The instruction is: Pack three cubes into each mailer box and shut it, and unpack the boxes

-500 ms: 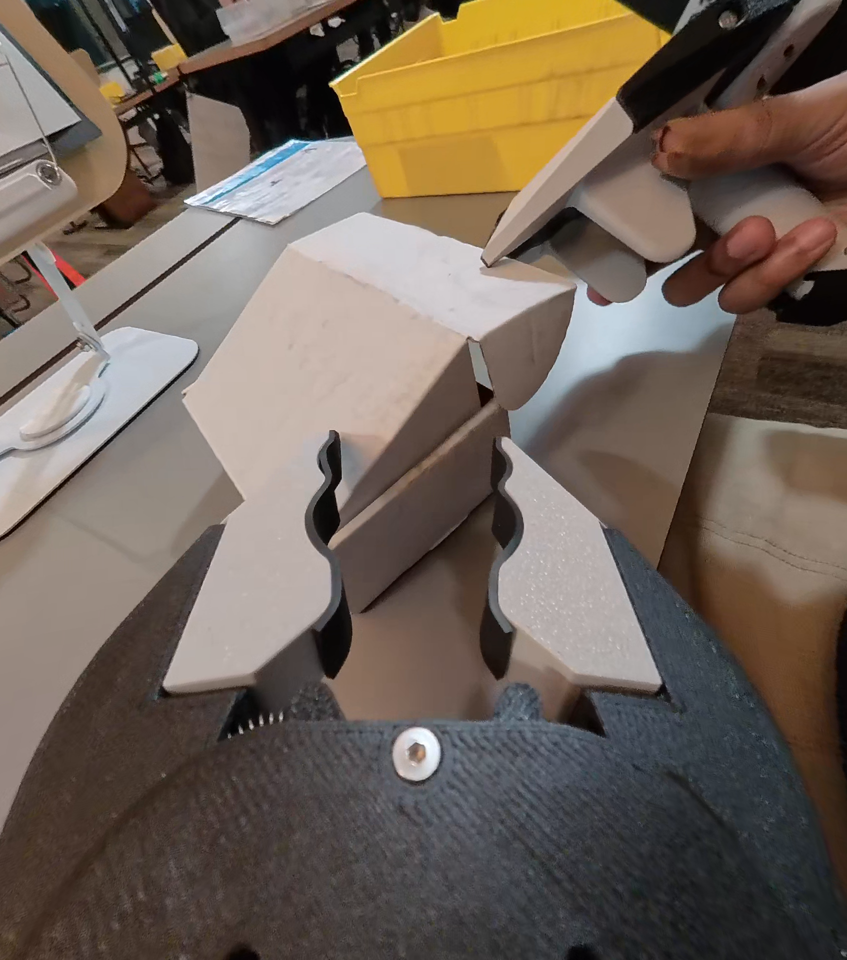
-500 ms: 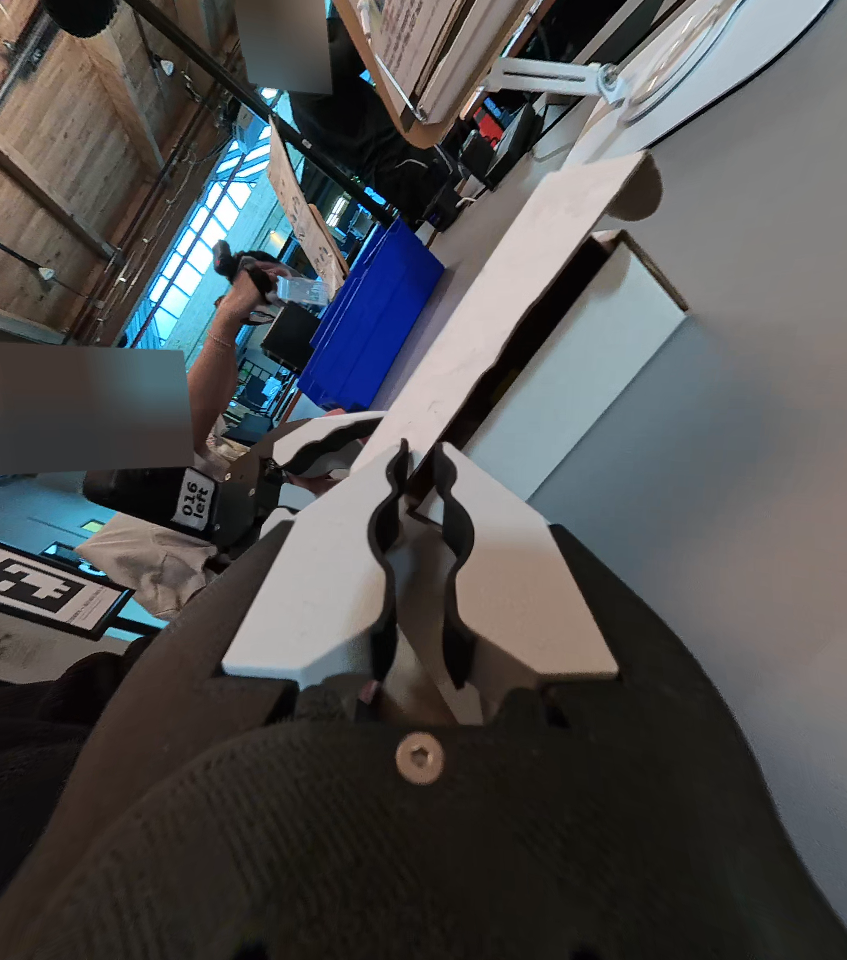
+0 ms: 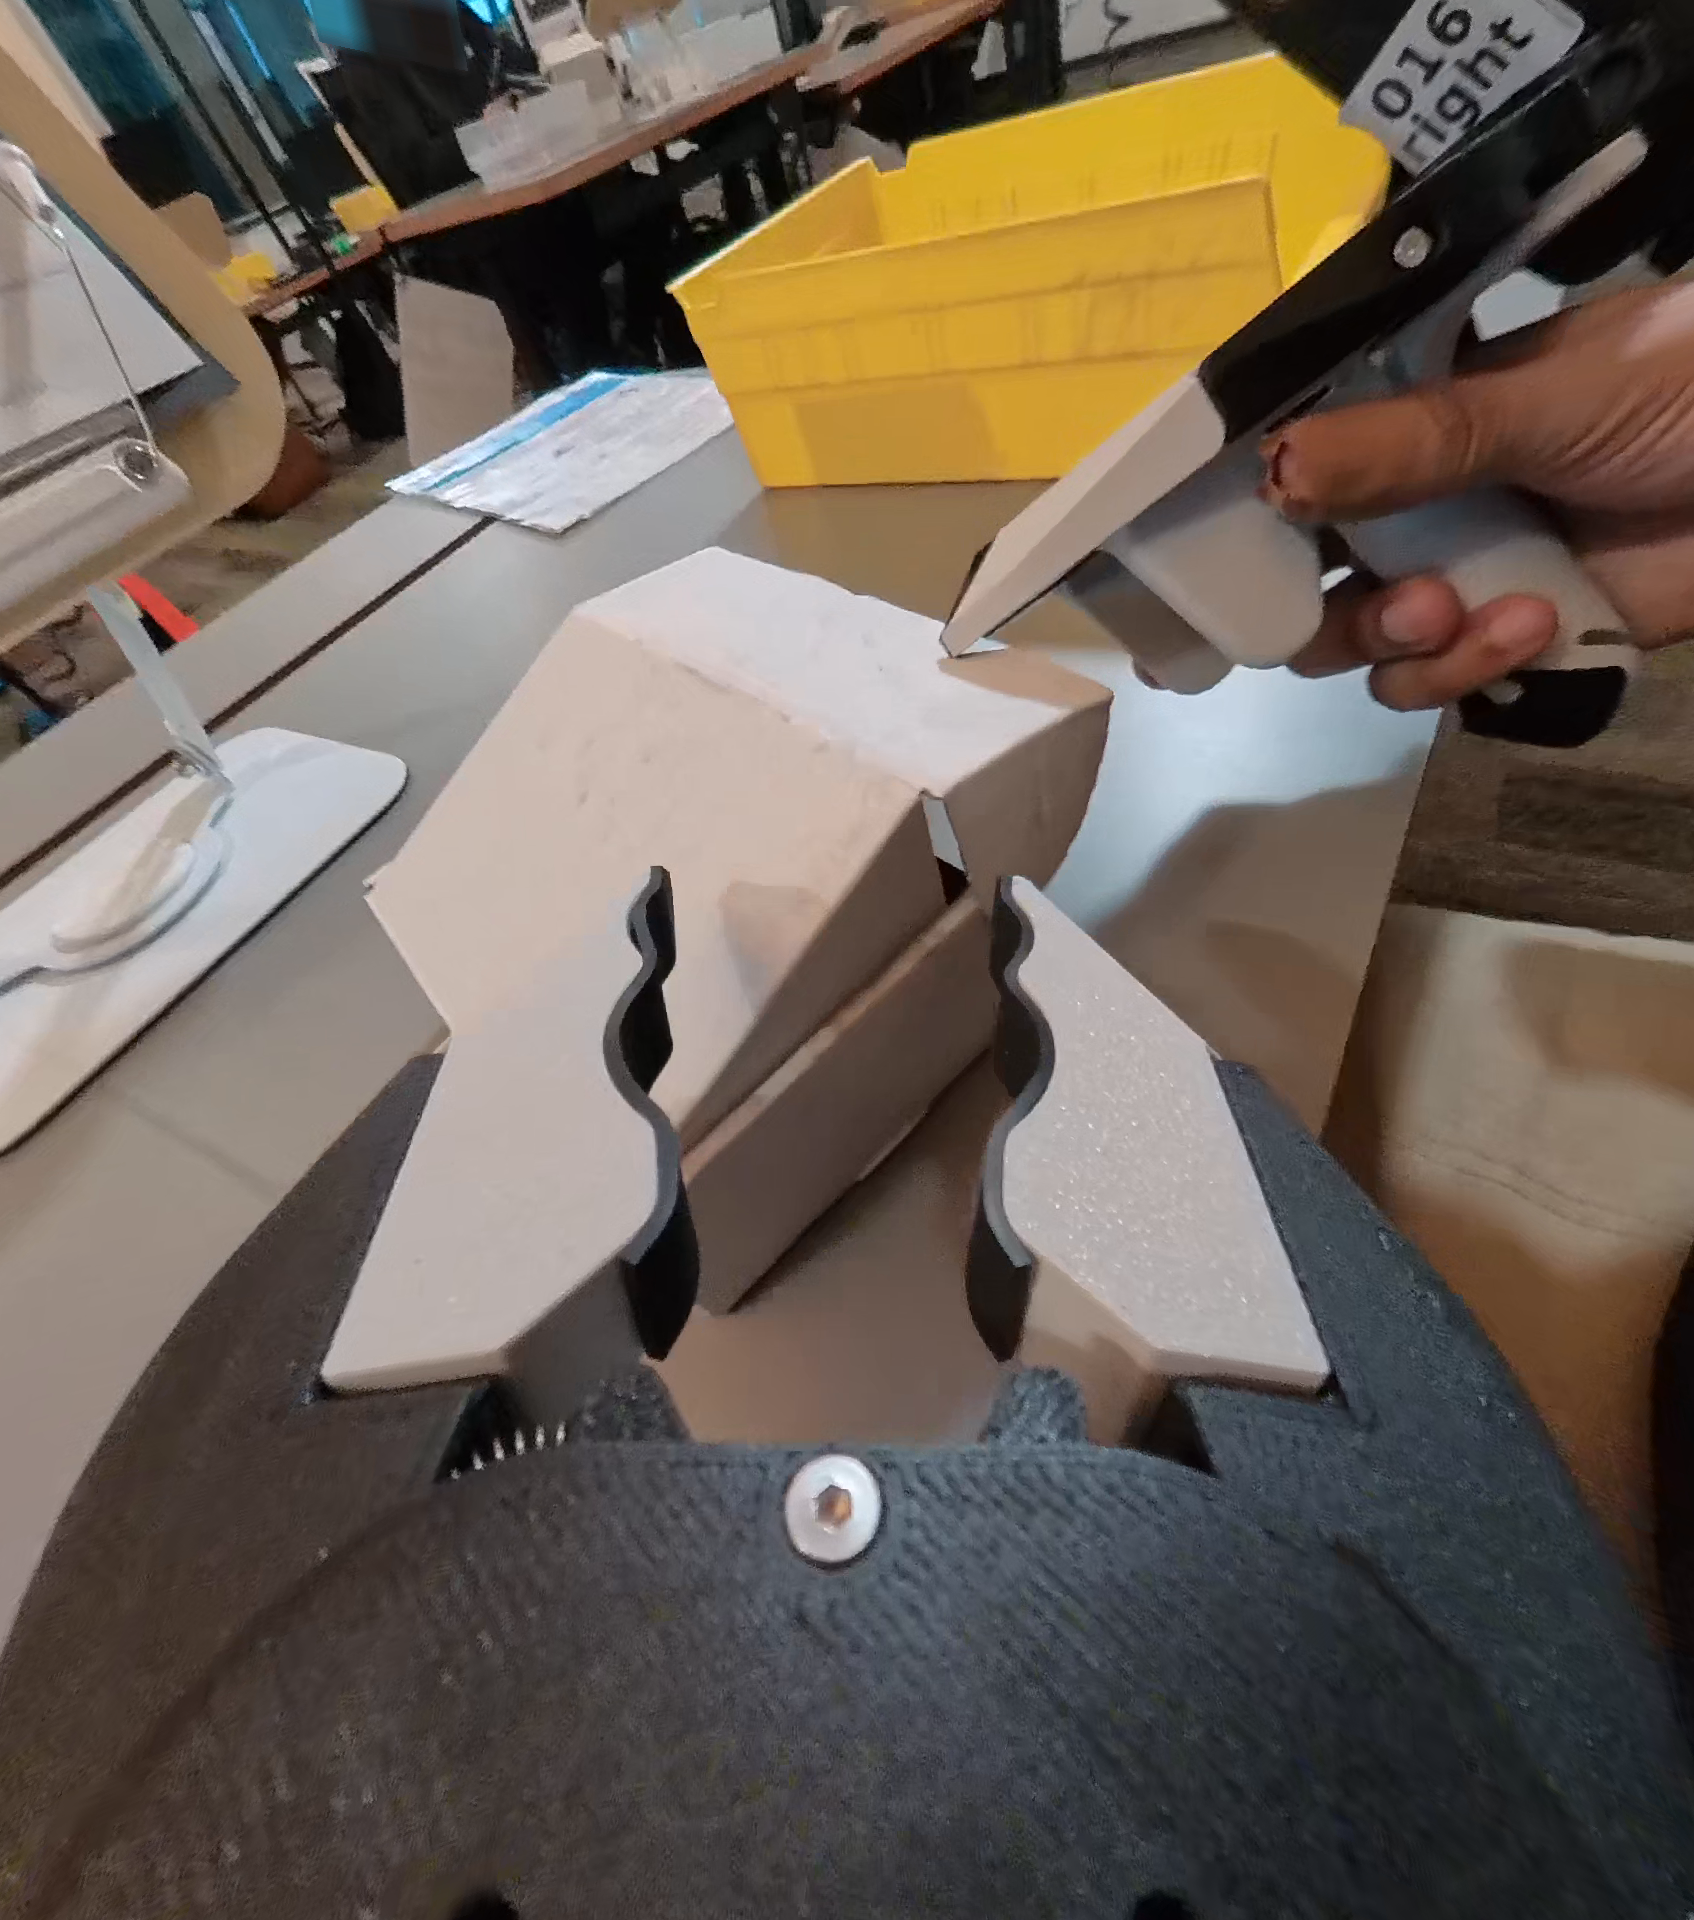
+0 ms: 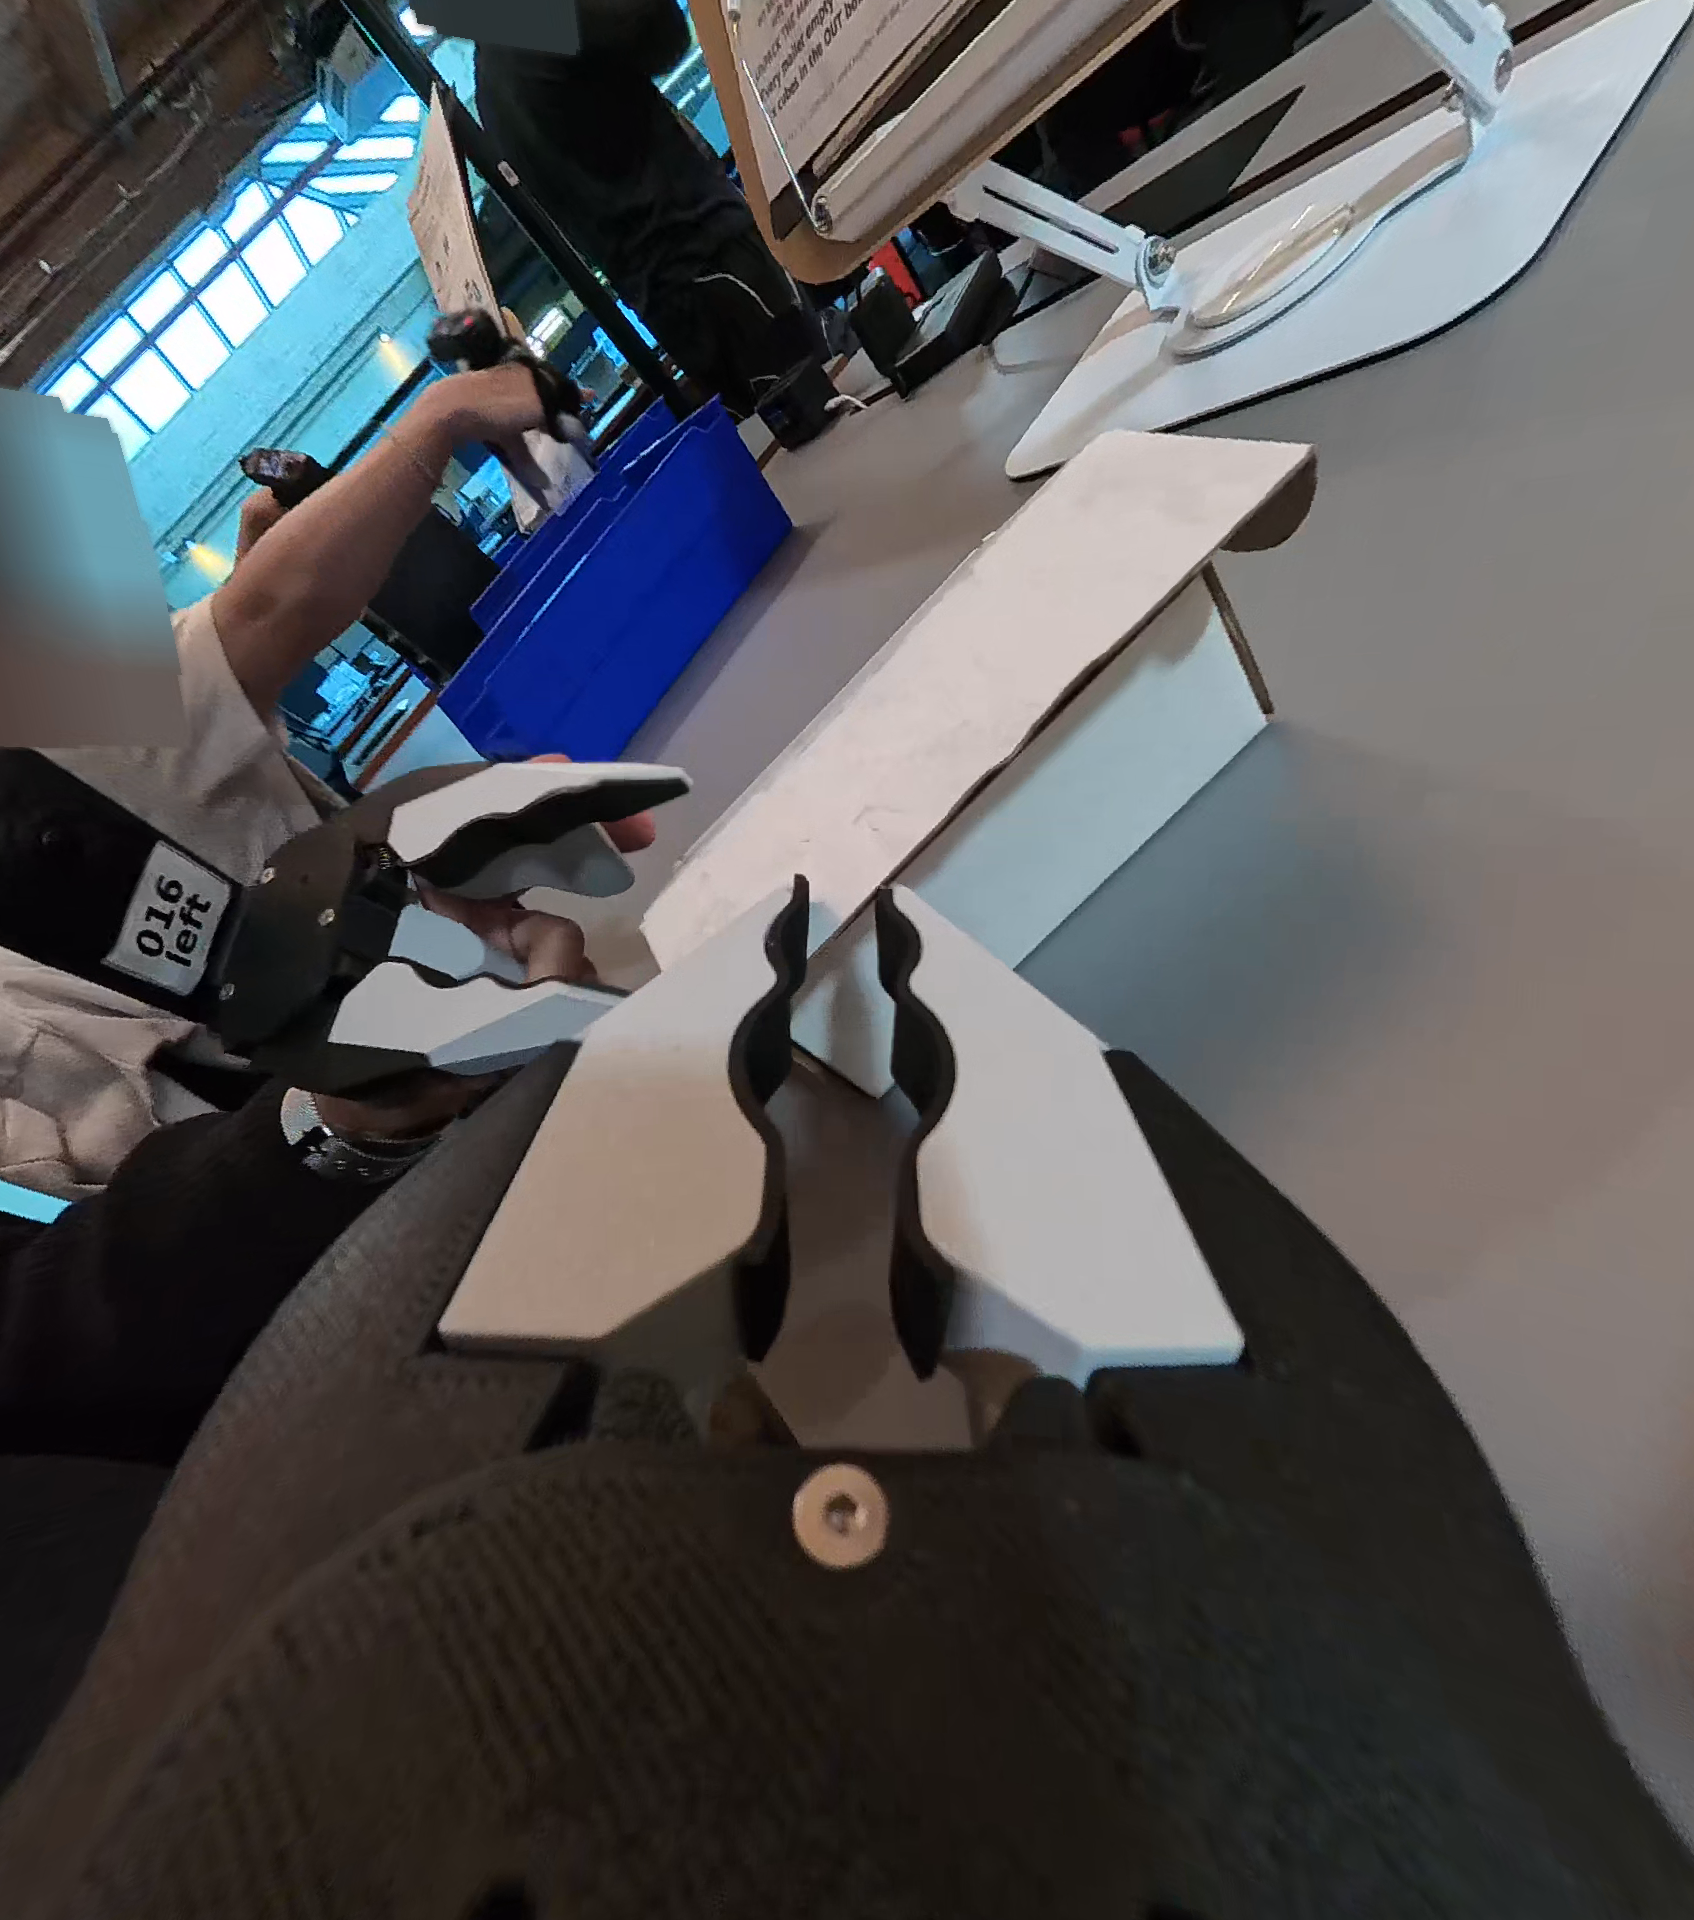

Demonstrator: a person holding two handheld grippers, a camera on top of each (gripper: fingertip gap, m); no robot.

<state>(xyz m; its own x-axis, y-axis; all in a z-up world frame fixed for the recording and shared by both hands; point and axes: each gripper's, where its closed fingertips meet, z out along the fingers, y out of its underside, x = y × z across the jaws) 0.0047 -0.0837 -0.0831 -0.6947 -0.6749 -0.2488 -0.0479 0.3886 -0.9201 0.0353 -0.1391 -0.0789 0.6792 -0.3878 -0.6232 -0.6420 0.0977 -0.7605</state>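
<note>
In the left wrist view, the left gripper is standing wide, empty, at the near corner of the box on the tabletop, while the right gripper is touching the lid's far edge. In the right wrist view, the right gripper is sitting narrow, lid edge apparently between its tips. The cardboard is looking light, thin and bendable, so the folded front edge seems the safest hold.

White mailer box, grey table, yellow bin, blue bin
</note>
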